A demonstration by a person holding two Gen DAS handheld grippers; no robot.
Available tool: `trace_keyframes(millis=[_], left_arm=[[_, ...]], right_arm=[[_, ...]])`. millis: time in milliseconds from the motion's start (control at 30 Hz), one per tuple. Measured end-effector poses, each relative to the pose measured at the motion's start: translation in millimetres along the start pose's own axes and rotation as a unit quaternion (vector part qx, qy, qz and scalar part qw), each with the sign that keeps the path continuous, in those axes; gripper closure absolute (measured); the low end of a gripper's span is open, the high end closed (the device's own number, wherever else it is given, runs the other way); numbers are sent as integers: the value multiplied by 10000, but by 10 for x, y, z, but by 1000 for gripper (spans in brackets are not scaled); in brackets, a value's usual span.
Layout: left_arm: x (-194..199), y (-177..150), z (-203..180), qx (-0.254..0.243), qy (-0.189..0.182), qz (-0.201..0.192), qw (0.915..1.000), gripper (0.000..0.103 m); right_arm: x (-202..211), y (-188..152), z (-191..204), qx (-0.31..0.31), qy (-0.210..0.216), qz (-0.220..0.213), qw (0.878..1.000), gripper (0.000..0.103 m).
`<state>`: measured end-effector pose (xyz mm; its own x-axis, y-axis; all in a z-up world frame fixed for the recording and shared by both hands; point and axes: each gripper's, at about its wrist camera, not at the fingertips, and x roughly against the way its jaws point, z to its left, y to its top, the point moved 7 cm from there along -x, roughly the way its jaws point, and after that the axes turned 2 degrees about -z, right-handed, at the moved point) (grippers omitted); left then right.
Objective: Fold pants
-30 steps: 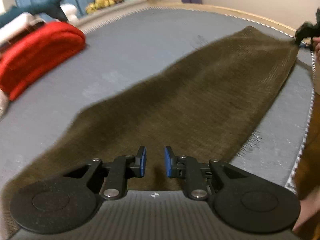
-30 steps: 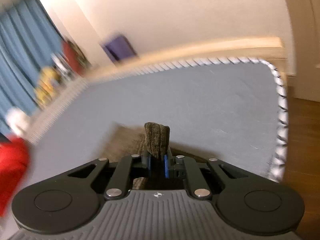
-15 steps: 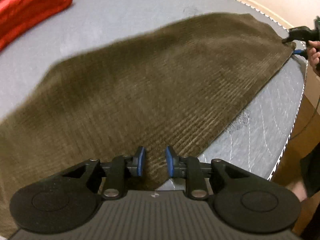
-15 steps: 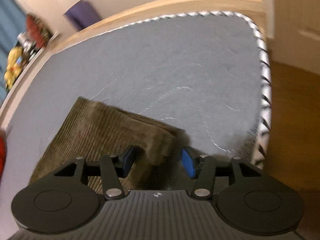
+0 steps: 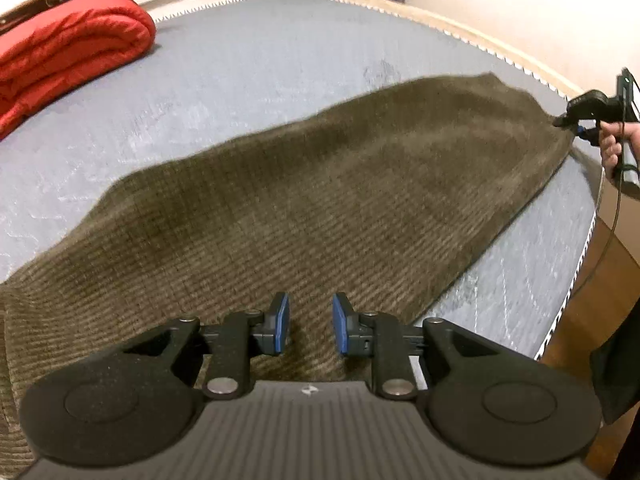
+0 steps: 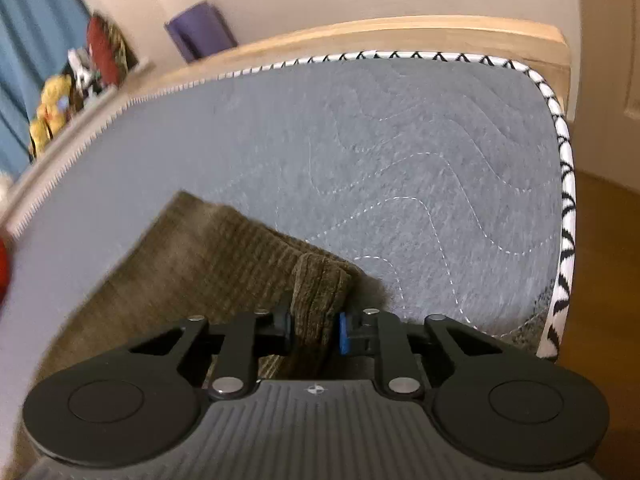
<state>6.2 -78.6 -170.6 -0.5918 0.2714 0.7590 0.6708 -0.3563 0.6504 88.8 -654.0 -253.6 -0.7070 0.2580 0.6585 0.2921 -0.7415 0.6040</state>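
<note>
At the far left of the left wrist view, a folded red blanket [image 5: 68, 48] lies on the grey mattress [image 5: 248, 68], well apart from the work. The olive corduroy pants [image 5: 320, 200] stretch as a long flat band across the mattress, from the lower left corner of that view up to the far right edge of the bed. The left gripper [image 5: 307, 326] hovers over the near end of the fabric with its blue pads [image 5: 280, 320] parted by a narrow gap; nothing sits between them. At the right rim of the same view, the right gripper [image 5: 562, 122] meets the far corner of the pants, with the person's hand [image 5: 614, 142] behind it. Whether it actually clamps the cloth is too small to tell from here.

The right wrist view settles that: a bunched fold of the pants [image 6: 224, 264] stands upright between the fingers of the right gripper [image 6: 314, 330], pinched from both sides. This view also shows the quilted stitching on the mattress [image 6: 420, 152], its black-and-white piped edge [image 6: 562, 184], the wooden bed frame [image 6: 400, 30], and a blurred shelf of toys [image 6: 52, 112] by a blue curtain [image 6: 28, 40] on the left.
</note>
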Motion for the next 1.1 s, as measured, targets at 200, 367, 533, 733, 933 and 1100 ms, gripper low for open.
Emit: trace_keyframes(millis=[200, 367, 533, 733, 933, 1100], left_arm=[[135, 95, 96, 190, 92, -214, 9995, 76], [171, 137, 295, 474, 279, -272, 9981, 76], [232, 186, 603, 957, 557, -334, 9933, 76], [223, 156, 933, 1558, 695, -215, 9851, 77], [126, 148, 961, 1777, 491, -72, 9828, 76], [21, 317, 926, 2175, -40, -284, 9756, 75]], right_arm=[[638, 94, 648, 522, 1210, -1012, 9861, 84], [1305, -498, 1668, 1929, 2604, -1275, 9374, 84], [1954, -1707, 2622, 3371, 4096, -817, 8438, 84], [1995, -3447, 2986, 5350, 4364, 1133, 7145, 82], [2097, -3639, 2862, 5768, 4320, 1367, 6797, 59], [2145, -3243, 2776, 5291, 4426, 1333, 7116, 54]])
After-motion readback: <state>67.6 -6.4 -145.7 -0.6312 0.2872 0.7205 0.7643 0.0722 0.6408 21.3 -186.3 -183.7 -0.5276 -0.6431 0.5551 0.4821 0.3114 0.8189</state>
